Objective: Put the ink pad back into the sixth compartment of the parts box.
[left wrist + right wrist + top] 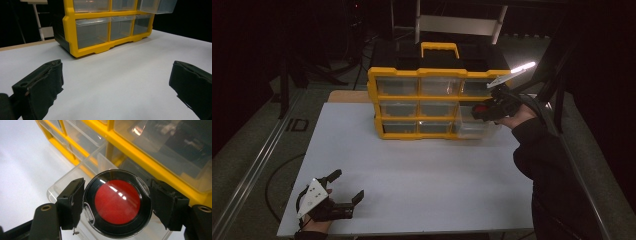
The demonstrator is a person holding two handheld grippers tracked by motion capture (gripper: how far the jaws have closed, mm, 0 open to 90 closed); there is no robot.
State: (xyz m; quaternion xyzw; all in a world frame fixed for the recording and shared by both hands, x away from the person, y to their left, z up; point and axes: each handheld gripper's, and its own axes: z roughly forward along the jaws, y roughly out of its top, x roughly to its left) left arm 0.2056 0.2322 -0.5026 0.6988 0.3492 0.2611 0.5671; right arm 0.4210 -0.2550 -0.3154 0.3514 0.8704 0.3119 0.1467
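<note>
Two grippers: you have one in each hand, and the right one is doing the work.
Worktop: white and bare in front of you, with the cabinet standing at its far side.
Cabinet: yellow frame, three rows of clear drawers, carry handle on top.
Open drawer: clear one in the right column, middle row, pulled out toward you over the worktop.
Right hand pose: your sleeve comes in from the right edge of the high view, forearm reaching forward and left, gripper pointing down over the drawer.
Right gripper: its fingers are clamped on either side of the round disc.
Left hand pose: resting low at the near left corner of the worktop, well apart from the cabinet, aimed toward it.
Left gripper: fingers spread wide with nothing between them.
Disc: black rim, red centre, in a clear case, held just above the open drawer.
Step in hand: as I read it, placing the disc into the drawer.
Next move: lower it until it sits inside the drawer walls, then let go; the drawer will need pushing shut.
</note>
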